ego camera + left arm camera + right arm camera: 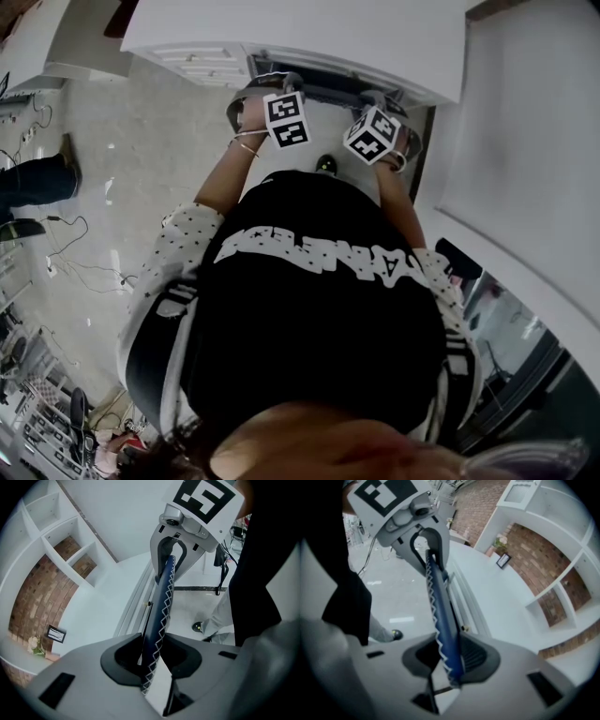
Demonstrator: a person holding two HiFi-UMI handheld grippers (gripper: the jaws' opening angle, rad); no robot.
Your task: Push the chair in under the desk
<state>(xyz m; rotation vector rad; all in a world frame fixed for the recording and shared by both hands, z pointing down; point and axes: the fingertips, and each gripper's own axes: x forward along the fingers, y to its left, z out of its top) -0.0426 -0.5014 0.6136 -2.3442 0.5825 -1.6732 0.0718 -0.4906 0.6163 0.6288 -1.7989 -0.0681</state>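
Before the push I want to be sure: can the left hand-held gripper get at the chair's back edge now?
Probably yes: the left hand-held gripper already has its jaws closed on the blue stitched chair back, nothing blocking. The right hand-held gripper clamps the same edge.

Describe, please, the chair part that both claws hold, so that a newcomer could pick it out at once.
Find the white desk below the brick-backed shelves. Along its front runs the chair's top edge, a thin dark blue strip clamped in the left claw and the right claw. Only it carries white zigzag stitching; the desk beside it is plain white.
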